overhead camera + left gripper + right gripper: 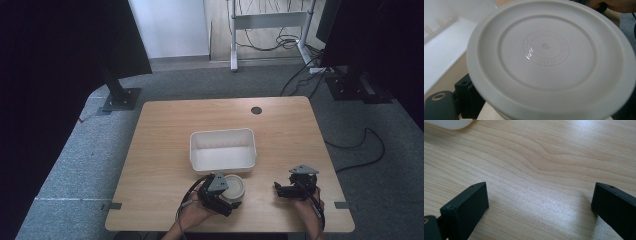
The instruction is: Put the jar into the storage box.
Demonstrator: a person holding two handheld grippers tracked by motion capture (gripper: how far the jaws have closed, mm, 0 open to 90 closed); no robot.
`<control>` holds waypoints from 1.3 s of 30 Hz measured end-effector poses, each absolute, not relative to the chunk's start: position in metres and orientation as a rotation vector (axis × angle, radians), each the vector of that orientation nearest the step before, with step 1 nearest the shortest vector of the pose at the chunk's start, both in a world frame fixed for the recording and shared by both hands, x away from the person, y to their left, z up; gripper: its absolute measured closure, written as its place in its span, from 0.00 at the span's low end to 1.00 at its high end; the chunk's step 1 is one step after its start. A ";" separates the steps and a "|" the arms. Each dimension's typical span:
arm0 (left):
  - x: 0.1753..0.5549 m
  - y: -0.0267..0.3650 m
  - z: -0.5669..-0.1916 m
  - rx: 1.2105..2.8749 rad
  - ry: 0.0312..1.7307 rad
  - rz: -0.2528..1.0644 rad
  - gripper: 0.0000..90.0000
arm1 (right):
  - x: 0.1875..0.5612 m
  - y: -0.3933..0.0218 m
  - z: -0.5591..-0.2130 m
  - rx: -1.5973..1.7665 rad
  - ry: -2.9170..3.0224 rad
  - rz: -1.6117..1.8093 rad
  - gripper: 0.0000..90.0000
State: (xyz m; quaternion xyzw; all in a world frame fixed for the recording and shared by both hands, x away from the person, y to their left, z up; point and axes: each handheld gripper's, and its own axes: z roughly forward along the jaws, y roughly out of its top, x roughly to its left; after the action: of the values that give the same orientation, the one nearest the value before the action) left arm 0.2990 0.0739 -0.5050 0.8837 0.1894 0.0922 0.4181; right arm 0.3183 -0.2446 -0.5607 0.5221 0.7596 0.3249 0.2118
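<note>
A round white container (235, 187) with a ringed, embossed lid (546, 50) sits near the table's front edge, just in front of the white bin (223, 161). My left gripper (227, 198) comes at it from the left, shut on it. One black finger (465, 98) shows under its rim at the lower left; the other is hidden. My right gripper (278, 190) rests to the right, apart from the container. Its jaws stand wide open over bare wood (536, 205), with nothing between them.
The rectangular white bin (441, 45) stands mid-table and looks empty. A dark round hole (256, 110) is in the wooden tabletop (165, 150) near its far edge. A white edge (449, 123) shows at the top left of the right gripper view. Cables and stands lie on the floor beyond.
</note>
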 end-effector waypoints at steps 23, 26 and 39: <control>0.326 0.078 -0.486 2.182 0.518 0.296 0.11 | 0.318 -0.244 -0.561 1.448 2.112 0.902 0.01; 0.329 0.079 -0.485 2.176 0.529 0.305 0.11 | 0.318 -0.244 -0.561 1.448 2.112 0.902 0.01; 0.342 0.078 -0.477 2.153 0.549 0.330 0.11 | 0.318 -0.244 -0.561 1.448 2.112 0.902 0.01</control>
State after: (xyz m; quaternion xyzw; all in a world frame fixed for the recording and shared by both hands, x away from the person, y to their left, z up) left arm 0.3420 0.0779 -0.4773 0.8639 0.2204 0.1324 0.4331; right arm 0.3182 -0.2445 -0.5607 0.5213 0.7602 0.3249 0.2116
